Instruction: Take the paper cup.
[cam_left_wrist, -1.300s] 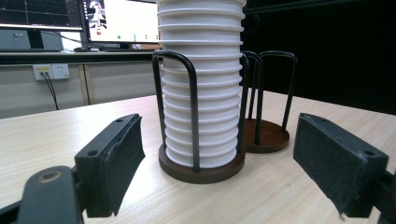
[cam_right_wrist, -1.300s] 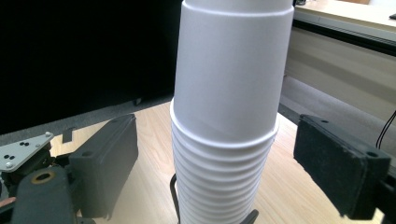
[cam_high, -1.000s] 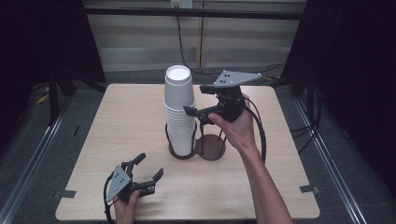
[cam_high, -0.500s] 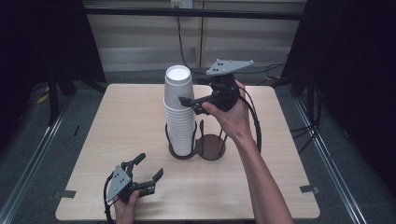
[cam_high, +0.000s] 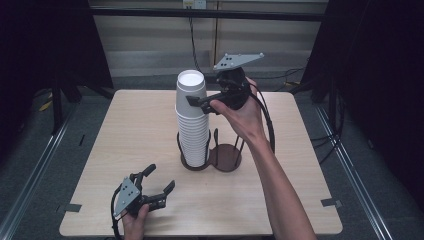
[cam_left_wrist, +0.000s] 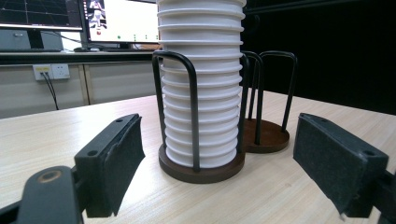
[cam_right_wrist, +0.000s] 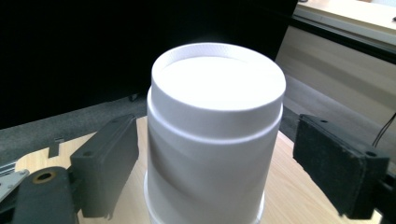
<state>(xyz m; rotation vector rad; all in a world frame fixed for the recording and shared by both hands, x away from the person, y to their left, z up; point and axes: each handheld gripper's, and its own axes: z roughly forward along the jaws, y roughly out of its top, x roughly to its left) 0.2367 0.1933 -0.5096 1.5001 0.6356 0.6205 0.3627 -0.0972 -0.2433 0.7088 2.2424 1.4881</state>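
The right gripper (cam_high: 196, 101) is held up at the top of the stack of white cups (cam_high: 193, 125), jaws spread to either side of the topmost cup (cam_right_wrist: 215, 135) and not touching it. Below it the stack stands in the near ring of a dark wire cup holder (cam_high: 212, 155). The left gripper (cam_high: 159, 186) rests low on the wooden table (cam_high: 300, 175), jaws spread wide and empty, with the stack straight ahead of it.

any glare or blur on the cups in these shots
Right gripper view: the top cup is softly blurred and its upturned base washes out to bright white. Left gripper view: the cup stack is sharp, while the monitors behind look soft. High view: evenly lit table, dark surroundings.
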